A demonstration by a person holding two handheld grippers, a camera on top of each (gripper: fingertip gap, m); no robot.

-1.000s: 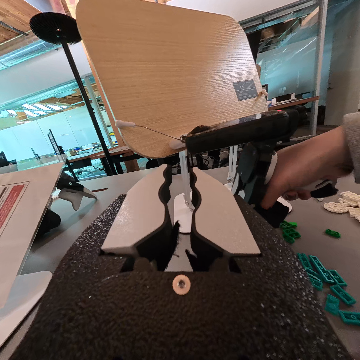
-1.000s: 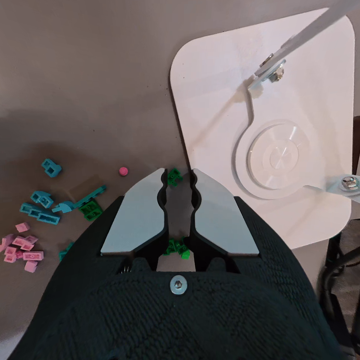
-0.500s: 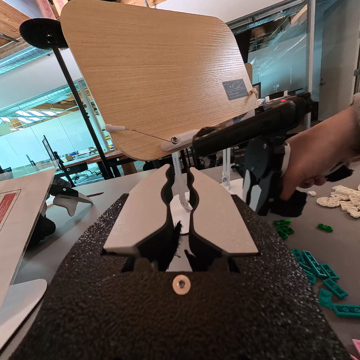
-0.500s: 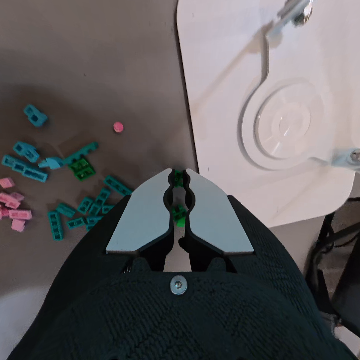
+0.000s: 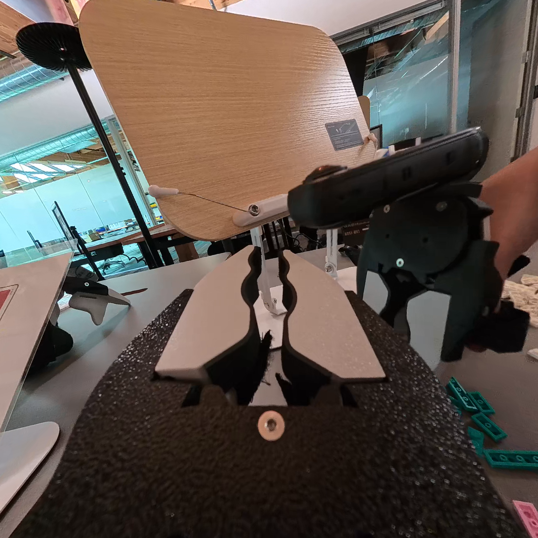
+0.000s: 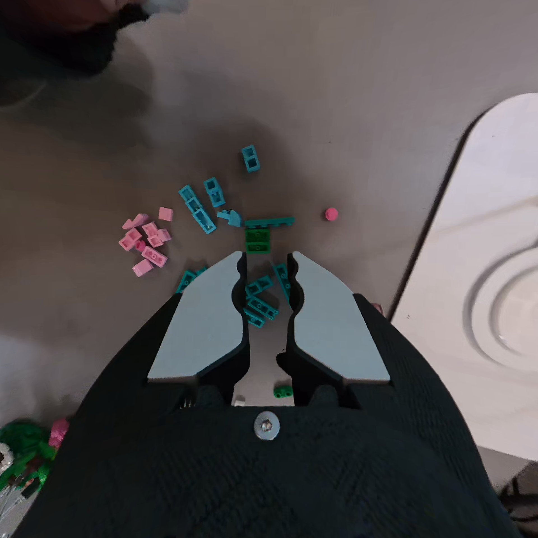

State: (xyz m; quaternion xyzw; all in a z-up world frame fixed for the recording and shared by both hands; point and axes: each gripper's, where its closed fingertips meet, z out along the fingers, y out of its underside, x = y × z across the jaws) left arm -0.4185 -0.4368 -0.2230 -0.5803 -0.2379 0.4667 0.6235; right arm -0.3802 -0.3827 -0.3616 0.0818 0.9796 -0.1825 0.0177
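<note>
Teal bricks (image 6: 259, 300) are lying mid-frame on the tabletop (image 6: 291, 87), showing between my right jaws, which are hanging released over them. Left jaws are sitting slightly parted, gripping nothing.

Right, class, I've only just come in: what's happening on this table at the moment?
A person holds a pair of tongs in each hand over a grey table. The right tongs point down, open and holding nothing, above loose teal bricks, just short of a green brick. Pink bricks lie to the left. The left tongs are slightly apart and hold nothing, facing a tilted wooden board on a white stand.
</note>
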